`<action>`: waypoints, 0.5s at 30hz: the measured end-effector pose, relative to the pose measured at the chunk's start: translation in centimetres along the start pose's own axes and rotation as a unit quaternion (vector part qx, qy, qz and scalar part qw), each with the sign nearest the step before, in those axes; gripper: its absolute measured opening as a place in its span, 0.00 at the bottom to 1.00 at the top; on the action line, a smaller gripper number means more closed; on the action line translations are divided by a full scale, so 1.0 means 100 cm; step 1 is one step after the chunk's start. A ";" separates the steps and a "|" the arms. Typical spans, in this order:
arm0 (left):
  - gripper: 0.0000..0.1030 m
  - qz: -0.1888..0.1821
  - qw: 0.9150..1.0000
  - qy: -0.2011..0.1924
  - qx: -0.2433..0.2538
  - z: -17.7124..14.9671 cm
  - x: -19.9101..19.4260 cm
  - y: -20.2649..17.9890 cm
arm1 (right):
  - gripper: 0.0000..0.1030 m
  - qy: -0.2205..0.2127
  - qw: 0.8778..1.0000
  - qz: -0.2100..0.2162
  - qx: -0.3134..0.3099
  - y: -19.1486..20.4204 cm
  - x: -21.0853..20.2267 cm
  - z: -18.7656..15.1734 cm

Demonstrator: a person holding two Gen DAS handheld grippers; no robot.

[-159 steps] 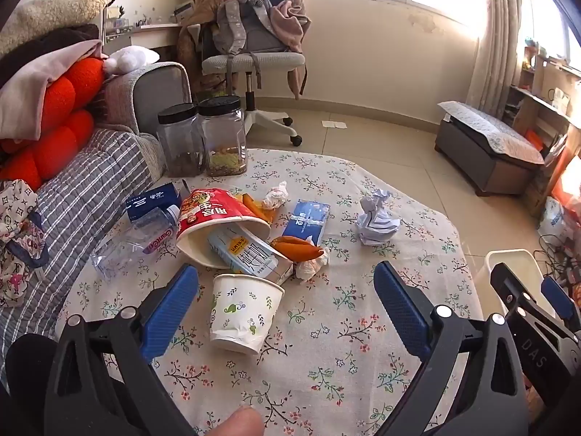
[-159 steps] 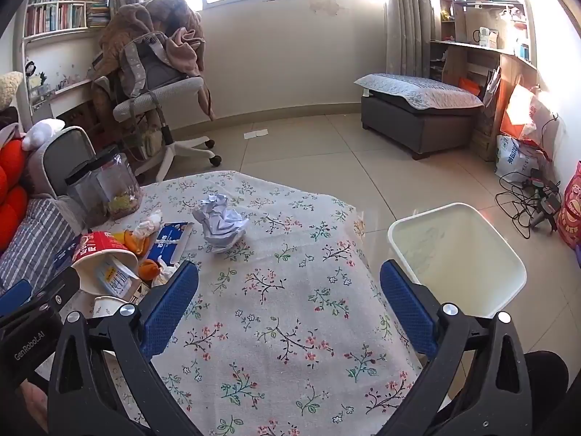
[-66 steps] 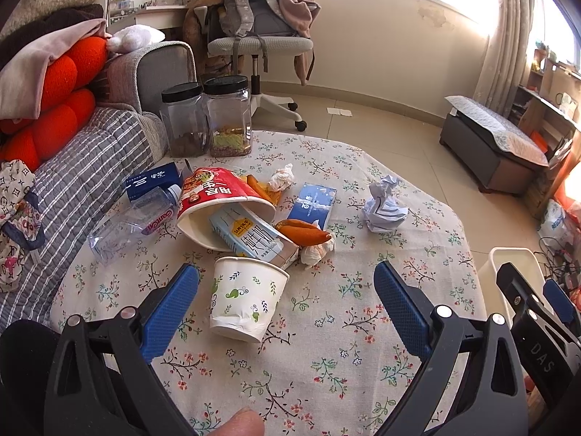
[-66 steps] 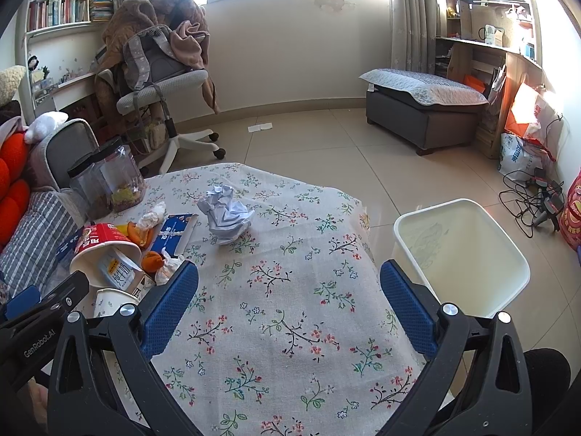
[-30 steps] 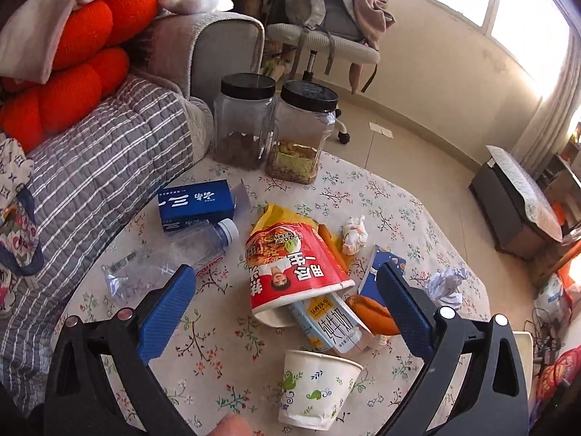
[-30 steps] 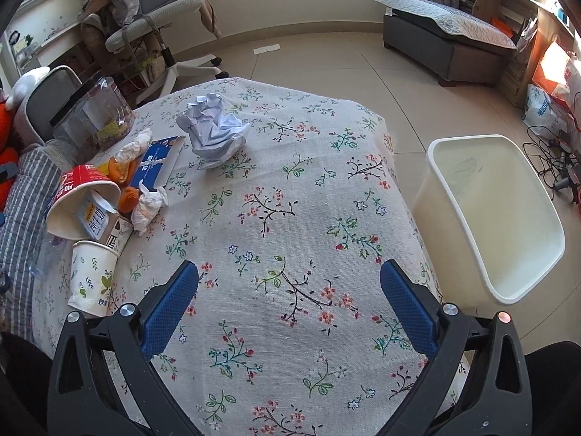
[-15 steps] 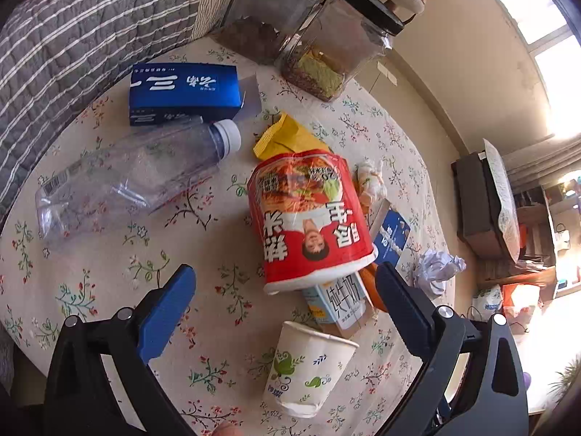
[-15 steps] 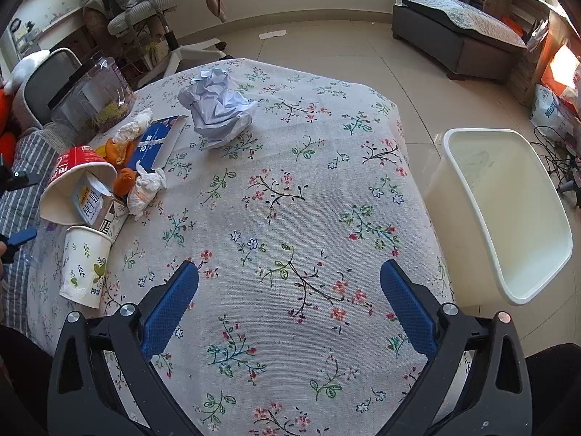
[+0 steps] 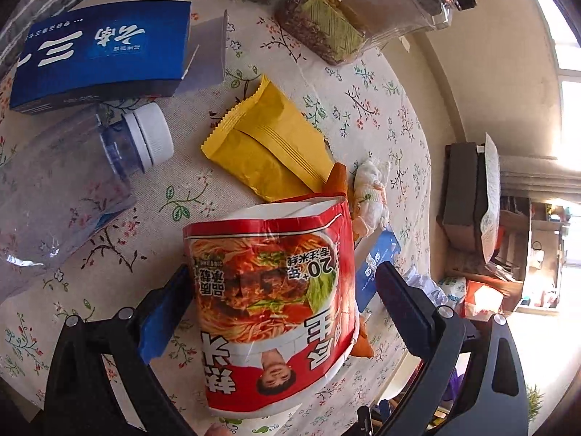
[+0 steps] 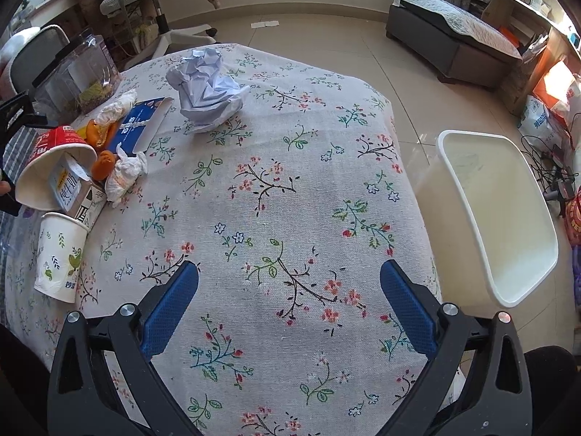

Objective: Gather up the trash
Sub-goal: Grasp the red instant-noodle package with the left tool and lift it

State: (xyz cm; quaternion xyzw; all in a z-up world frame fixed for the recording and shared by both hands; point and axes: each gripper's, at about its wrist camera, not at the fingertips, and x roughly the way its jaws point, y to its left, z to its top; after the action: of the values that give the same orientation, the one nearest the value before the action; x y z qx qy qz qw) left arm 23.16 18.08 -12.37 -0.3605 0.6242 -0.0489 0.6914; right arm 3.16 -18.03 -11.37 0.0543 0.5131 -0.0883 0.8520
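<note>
On the floral tablecloth point(image 10: 290, 189), the left gripper point(image 9: 279, 290) straddles the tipped red noodle cup point(image 9: 272, 290), jaws closing, right pad not yet touching; the right gripper point(image 10: 290, 290) gapes wide over bare cloth near the table edge, beside the white bin point(image 10: 501, 218)

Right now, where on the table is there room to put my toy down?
The big bare stretch of cloth between the paper ball, the bin and the right claw. By the noodle cup and paper cup it is crowded.
</note>
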 end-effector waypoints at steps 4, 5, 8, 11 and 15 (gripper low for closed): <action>0.75 -0.006 1.000 -0.003 0.027 -0.002 0.003 0.001 | 0.93 0.006 1.000 -0.007 -0.011 0.009 0.004 0.000; 0.75 -0.007 0.999 -0.010 0.035 -0.003 -0.001 0.001 | 0.93 0.006 1.000 -0.008 -0.013 0.011 0.004 0.000; 0.75 -0.020 0.997 -0.046 0.065 -0.010 -0.021 -0.005 | 0.93 0.001 1.000 -0.004 -0.027 0.022 0.000 0.002; 0.75 -0.033 0.988 -0.100 0.114 -0.023 -0.047 -0.016 | 0.93 -0.012 0.999 0.005 -0.048 0.035 -0.007 0.006; 0.75 -0.036 0.965 -0.200 0.165 -0.042 -0.087 -0.034 | 0.93 -0.021 0.997 0.028 -0.066 0.053 -0.016 0.014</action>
State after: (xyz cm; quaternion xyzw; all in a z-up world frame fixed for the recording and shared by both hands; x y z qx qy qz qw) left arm 18.76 18.27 -3.11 -0.2660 0.4428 -0.1027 0.8501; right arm 4.78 -12.93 -9.29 0.0104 0.4979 -0.0314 0.8666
